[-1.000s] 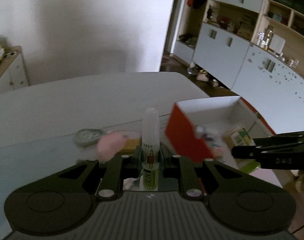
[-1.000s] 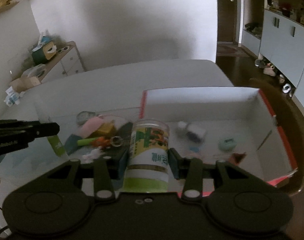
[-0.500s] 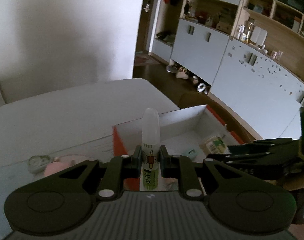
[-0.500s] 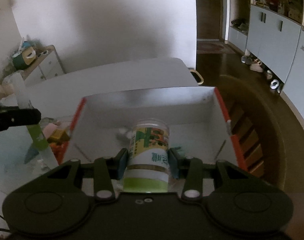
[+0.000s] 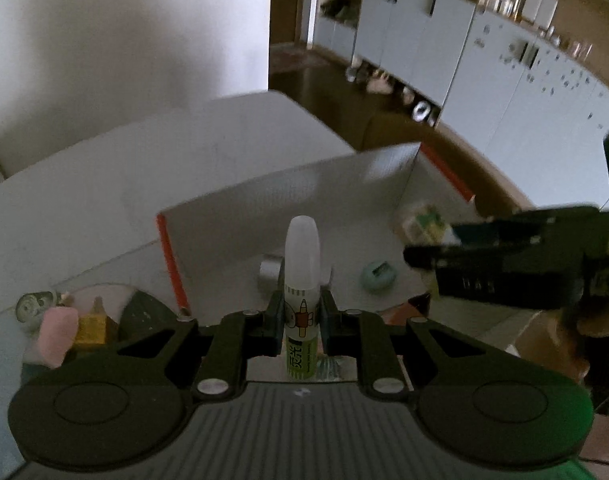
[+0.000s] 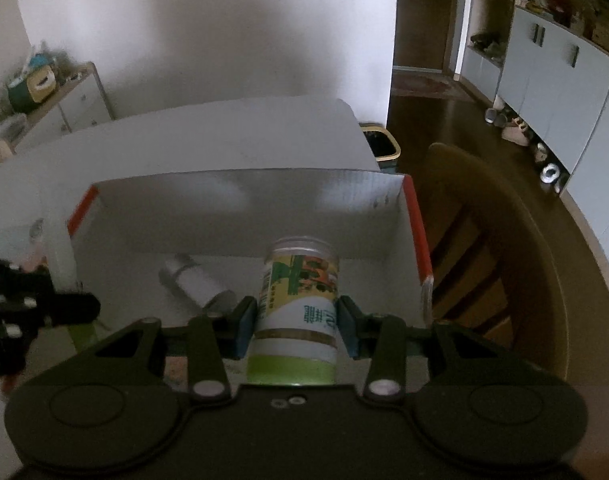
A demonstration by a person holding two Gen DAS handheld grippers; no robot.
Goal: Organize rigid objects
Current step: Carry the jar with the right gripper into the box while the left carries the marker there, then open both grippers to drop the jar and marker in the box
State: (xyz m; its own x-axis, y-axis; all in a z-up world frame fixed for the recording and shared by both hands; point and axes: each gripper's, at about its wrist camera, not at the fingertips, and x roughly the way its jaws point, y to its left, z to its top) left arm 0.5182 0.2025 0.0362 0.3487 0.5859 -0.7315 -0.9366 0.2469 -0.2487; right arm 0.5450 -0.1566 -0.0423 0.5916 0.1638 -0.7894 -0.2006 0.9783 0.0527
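My left gripper (image 5: 302, 316) is shut on a glue stick (image 5: 301, 280) with a white cap and green label, held upright over the near left part of a white cardboard box with red edges (image 5: 304, 188). My right gripper (image 6: 297, 318) is shut on a green and white can (image 6: 298, 308), held over the same box (image 6: 240, 200). The right gripper also shows in the left wrist view (image 5: 504, 256), to the right of the glue stick. The left gripper shows at the left edge of the right wrist view (image 6: 44, 308).
In the box lie a grey and white cylinder (image 6: 192, 280), a mint round item (image 5: 378, 276) and a small green carton (image 5: 422, 222). Left of the box are a pink object (image 5: 54, 330), a yellow block (image 5: 92, 328) and a tape measure (image 5: 34, 306). A wooden chair (image 6: 484, 264) stands right of the table.
Both grippers have moved right and forward over the box with their objects still held. The loose items left of the box have slid toward the left edge of view.
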